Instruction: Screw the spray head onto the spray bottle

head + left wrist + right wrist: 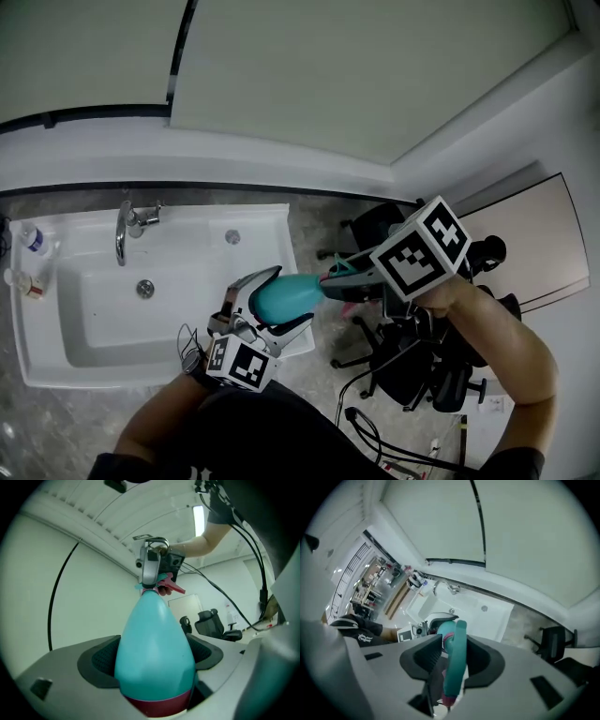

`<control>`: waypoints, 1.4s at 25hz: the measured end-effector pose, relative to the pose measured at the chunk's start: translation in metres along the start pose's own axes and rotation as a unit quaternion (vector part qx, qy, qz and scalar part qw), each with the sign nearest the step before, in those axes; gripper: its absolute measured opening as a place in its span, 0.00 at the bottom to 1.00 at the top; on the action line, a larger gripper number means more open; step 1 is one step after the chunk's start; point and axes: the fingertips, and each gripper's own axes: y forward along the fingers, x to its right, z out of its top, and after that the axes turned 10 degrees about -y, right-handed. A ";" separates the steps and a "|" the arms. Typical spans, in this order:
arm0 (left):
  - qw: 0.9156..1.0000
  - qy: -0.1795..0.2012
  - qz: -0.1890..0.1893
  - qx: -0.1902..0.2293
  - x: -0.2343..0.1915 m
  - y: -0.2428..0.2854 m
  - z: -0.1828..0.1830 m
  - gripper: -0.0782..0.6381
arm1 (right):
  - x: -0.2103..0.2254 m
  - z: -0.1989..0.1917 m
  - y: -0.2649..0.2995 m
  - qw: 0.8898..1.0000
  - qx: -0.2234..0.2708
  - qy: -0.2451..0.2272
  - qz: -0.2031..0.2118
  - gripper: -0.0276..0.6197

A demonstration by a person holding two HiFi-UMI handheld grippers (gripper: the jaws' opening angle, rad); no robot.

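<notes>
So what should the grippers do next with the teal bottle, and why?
Probably roll the right gripper to screw the teal plastic spray head down: it sits at the neck of the teal egg-shaped spray bottle, which the left gripper clamps.

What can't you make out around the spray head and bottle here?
- Neck joint: in the head view the right gripper covers where the spray head meets the spray bottle; in the left gripper view it is too small.
- Bottle base: left gripper view, sunk behind the left gripper at the bottom edge.
- Small bottles by the sink, head view: too small to identify.
</notes>
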 end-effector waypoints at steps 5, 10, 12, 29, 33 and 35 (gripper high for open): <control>0.996 -0.059 -0.063 0.035 0.013 0.000 0.003 0.70 | -0.006 0.010 -0.007 0.998 0.038 0.040 -0.014 0.28; 0.993 -0.086 -0.063 0.053 0.008 -0.005 0.008 0.70 | -0.014 0.007 -0.029 0.998 0.057 0.029 -0.023 0.31; 0.991 -0.099 -0.061 0.060 0.002 -0.006 0.011 0.70 | -0.016 0.002 -0.039 0.997 0.064 0.026 -0.022 0.31; 0.987 -0.124 -0.084 0.061 0.008 -0.009 0.016 0.70 | -0.049 -0.001 -0.049 0.991 0.105 0.059 0.065 0.26; 0.981 -0.138 -0.118 0.066 0.011 -0.016 0.022 0.70 | -0.056 -0.001 -0.060 0.989 0.123 0.002 0.084 0.26; 0.980 -0.135 -0.130 0.062 0.013 -0.018 0.024 0.70 | -0.057 -0.001 -0.066 0.987 0.130 -0.024 0.092 0.26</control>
